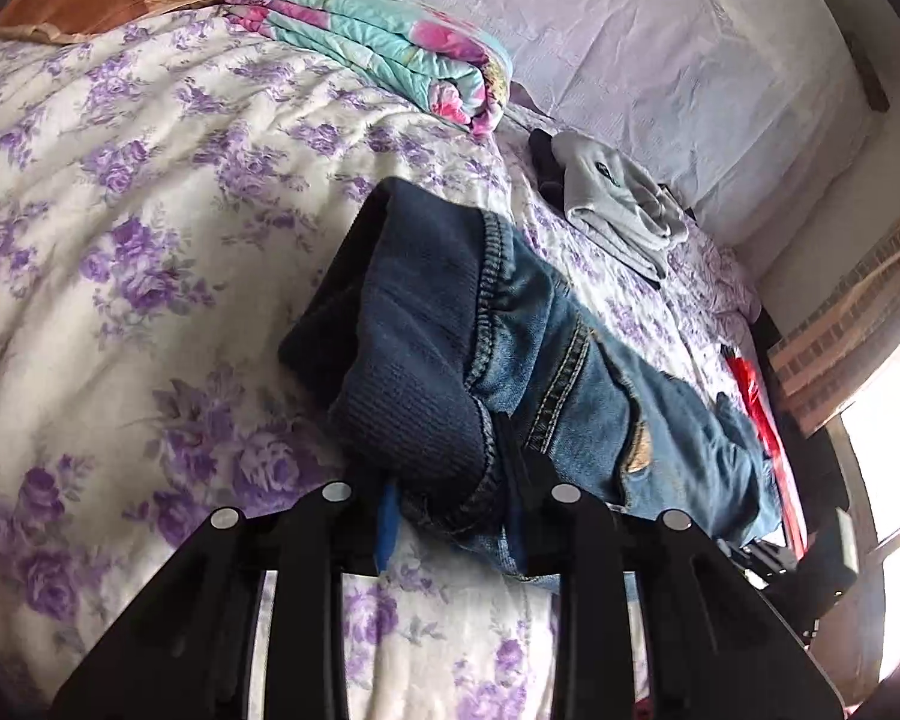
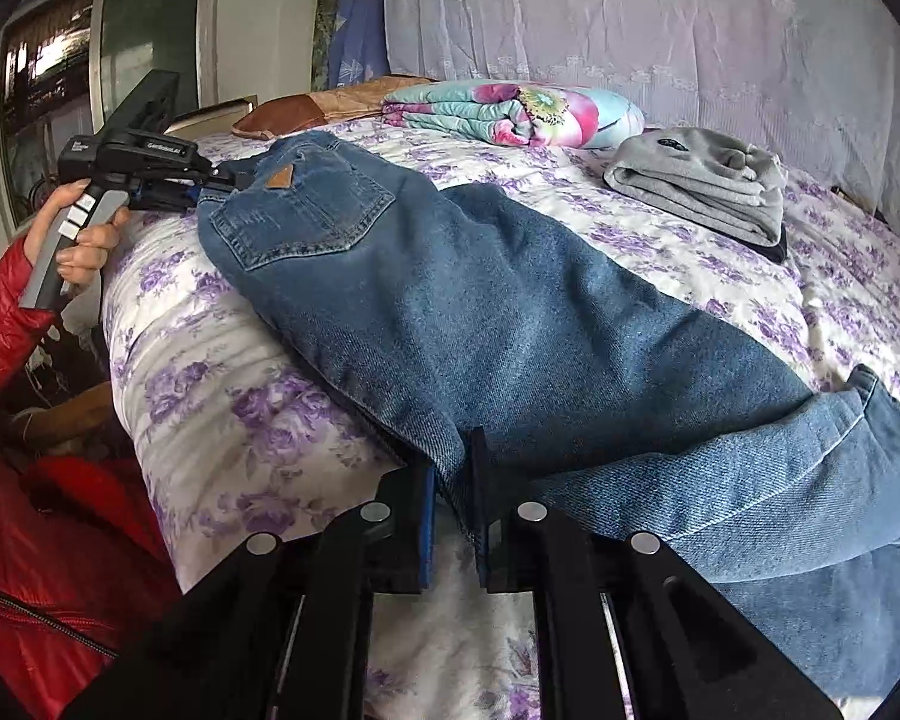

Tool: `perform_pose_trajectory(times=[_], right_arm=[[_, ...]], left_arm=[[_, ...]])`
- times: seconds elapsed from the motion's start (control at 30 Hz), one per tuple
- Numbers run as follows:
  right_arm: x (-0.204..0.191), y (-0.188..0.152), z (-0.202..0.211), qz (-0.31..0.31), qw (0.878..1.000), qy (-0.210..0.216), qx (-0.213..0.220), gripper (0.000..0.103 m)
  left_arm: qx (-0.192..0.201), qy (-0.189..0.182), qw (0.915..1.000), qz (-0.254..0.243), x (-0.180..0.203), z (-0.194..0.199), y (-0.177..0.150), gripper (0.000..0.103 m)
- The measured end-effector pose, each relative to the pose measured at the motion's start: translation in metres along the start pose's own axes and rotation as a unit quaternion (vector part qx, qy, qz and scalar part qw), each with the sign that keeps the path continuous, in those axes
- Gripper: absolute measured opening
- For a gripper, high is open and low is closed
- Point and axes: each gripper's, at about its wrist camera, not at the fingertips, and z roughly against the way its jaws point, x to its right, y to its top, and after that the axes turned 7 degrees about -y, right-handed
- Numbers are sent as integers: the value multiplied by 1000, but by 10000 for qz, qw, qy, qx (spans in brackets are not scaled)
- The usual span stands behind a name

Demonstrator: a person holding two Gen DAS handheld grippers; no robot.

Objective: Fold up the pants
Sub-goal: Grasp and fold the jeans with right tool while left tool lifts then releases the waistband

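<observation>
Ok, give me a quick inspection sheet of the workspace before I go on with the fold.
Surface: bed with purple-flowered cover.
Job's things: jeans laid lengthwise, back pocket up.
Clutter: folded grey garment, folded floral quilt, brown pillow.
Grippers: left gripper closed on the jeans' waistband; right gripper pinching the leg's edge.
Cables: nothing seen.
Surroundings: lilac lace wall cloth, window.

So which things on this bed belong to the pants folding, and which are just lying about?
Part of the job:
- blue denim jeans
- left tongs, clamped on the waistband
- right tongs, clamped on a leg

Just lying about:
- folded grey garment
- folded teal and pink floral quilt
- brown pillow
</observation>
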Motion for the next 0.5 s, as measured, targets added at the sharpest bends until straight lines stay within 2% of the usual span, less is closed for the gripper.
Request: perform_pose_trajectory(times=[0.03,0.1,0.13,0.17,0.2,0.23,0.27,0.33,0.4,0.47,0.5], right_arm=[[2,2,1,-86,9999,59,-38,11],[4,0,-1,-177,9998,106,-27,11],[4,-1,-1,-193,9998,104,1,12],[4,-2,-1,-207,9997,100,17,12],[3,-2,-1,-214,9997,90,24,12],[3,-3,-1,-222,9997,81,39,12],[4,-3,-2,-246,9996,87,54,12],[5,-4,-2,-319,9994,128,74,12],[7,-5,-1,-371,9991,157,95,12],[7,-5,0,-382,9991,149,130,13],[6,-5,1,-380,9991,141,151,15]], left_arm=[[116,79,9999,23,5,9,1,32],[543,528,9968,-235,22,28,-1,44],[802,844,9918,-531,37,38,-4,53],[1072,1080,9849,-825,51,48,-8,56],[1269,1191,9791,-1055,64,56,-13,60],[1386,1143,9749,-1314,80,61,-18,64],[1380,989,9736,-1525,93,62,-21,66],[1075,616,9732,-1939,120,46,-28,80],[679,424,9690,-2337,140,15,-38,82],[209,678,9590,-2745,149,-35,-52,83],[-53,895,9559,-2797,145,-63,-58,86]])
